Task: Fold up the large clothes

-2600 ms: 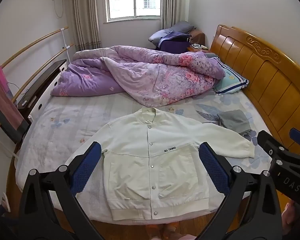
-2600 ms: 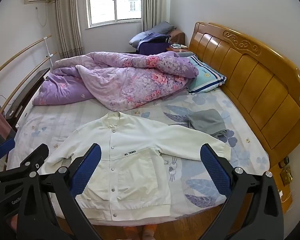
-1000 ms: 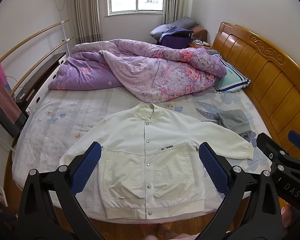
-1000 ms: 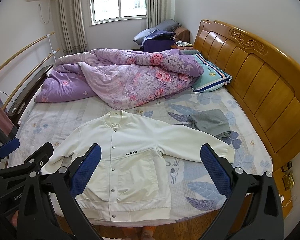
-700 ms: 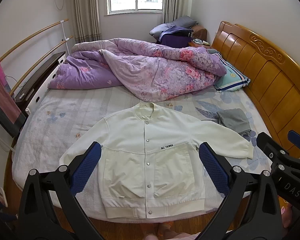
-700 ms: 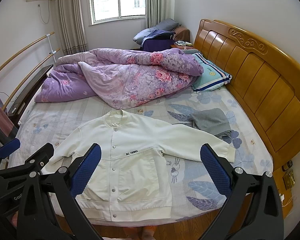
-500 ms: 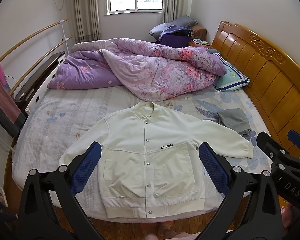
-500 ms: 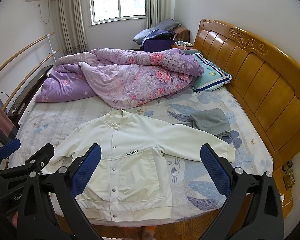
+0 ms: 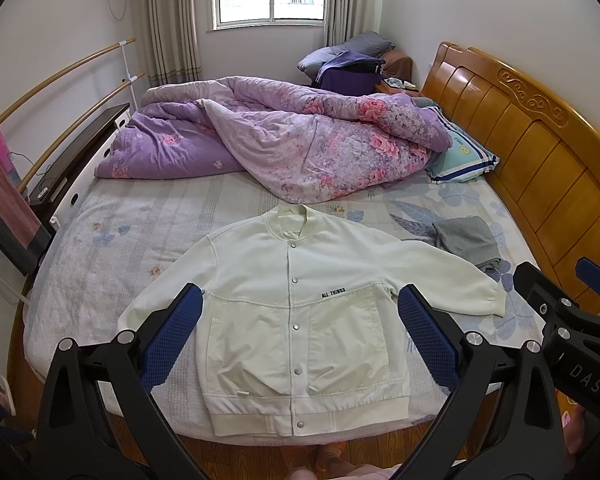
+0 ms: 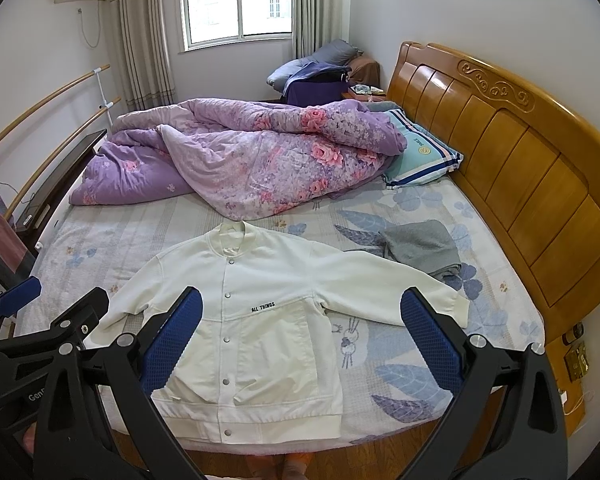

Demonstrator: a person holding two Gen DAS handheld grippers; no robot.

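The bed [image 9: 148, 216] fills mid-frame, carrying a white jacket [image 9: 300, 320] at bottom centre, a purple quilt [image 9: 284, 148] above, and grey clothing [image 9: 466, 240] and a pillow [image 9: 462, 156] right.

Each black hand-held gripper [image 9: 300, 332] has blue textured pads [image 9: 172, 340], silver screws.

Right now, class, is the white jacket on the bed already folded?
No: the white jacket lies flat and face up on the bed, snapped shut, with both sleeves spread out to the sides.
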